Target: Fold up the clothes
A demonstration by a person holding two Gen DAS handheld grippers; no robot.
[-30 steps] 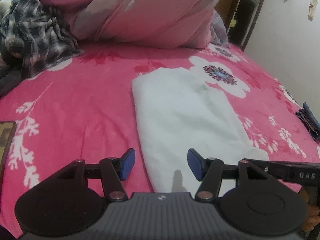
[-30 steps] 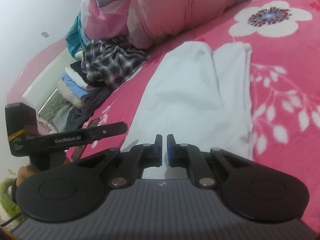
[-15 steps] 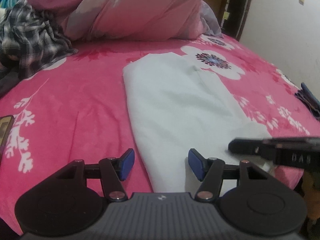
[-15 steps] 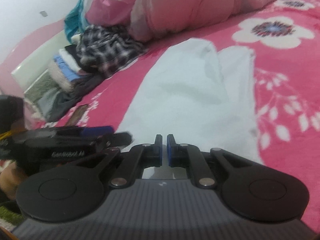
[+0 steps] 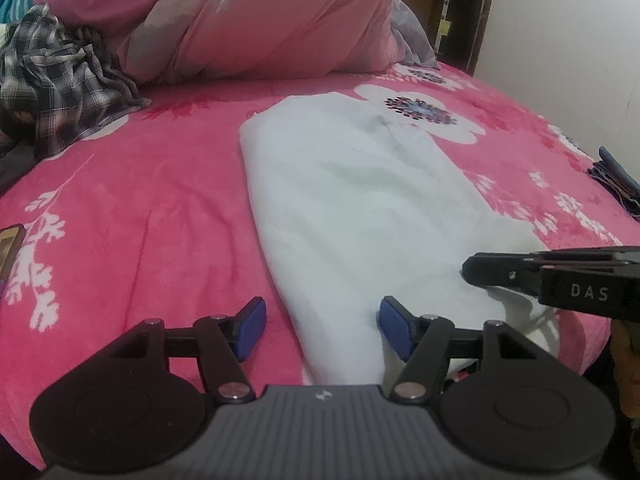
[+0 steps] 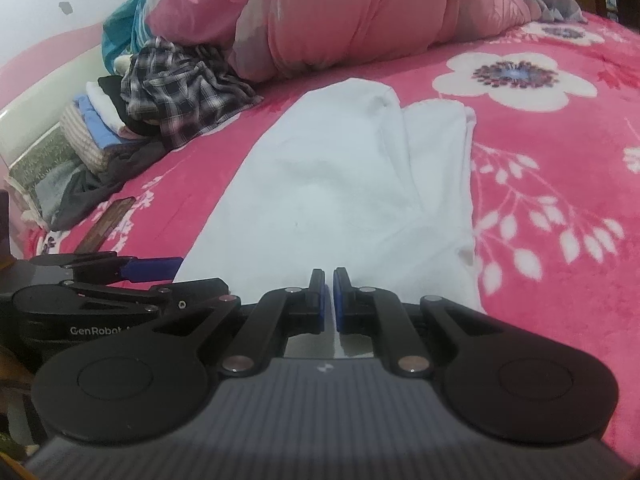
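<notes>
White folded garment (image 5: 352, 200) lies lengthwise on the pink floral bed (image 5: 140, 208), long axis running away toward the pink duvet (image 5: 260, 16). Plaid shirt (image 5: 60, 80) heaped left. Left tongs (image 5: 320, 324) opening, straddling the garment's near edge; right tongs (image 6: 330, 300) closed, empty.

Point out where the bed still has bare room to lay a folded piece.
Free: the pink bedspread between the white garment and the phone at its left edge, and the flowered stretch on the garment's other side. Crowded: the plaid shirt, the folded stack and the pink duvet at the head end.
</notes>
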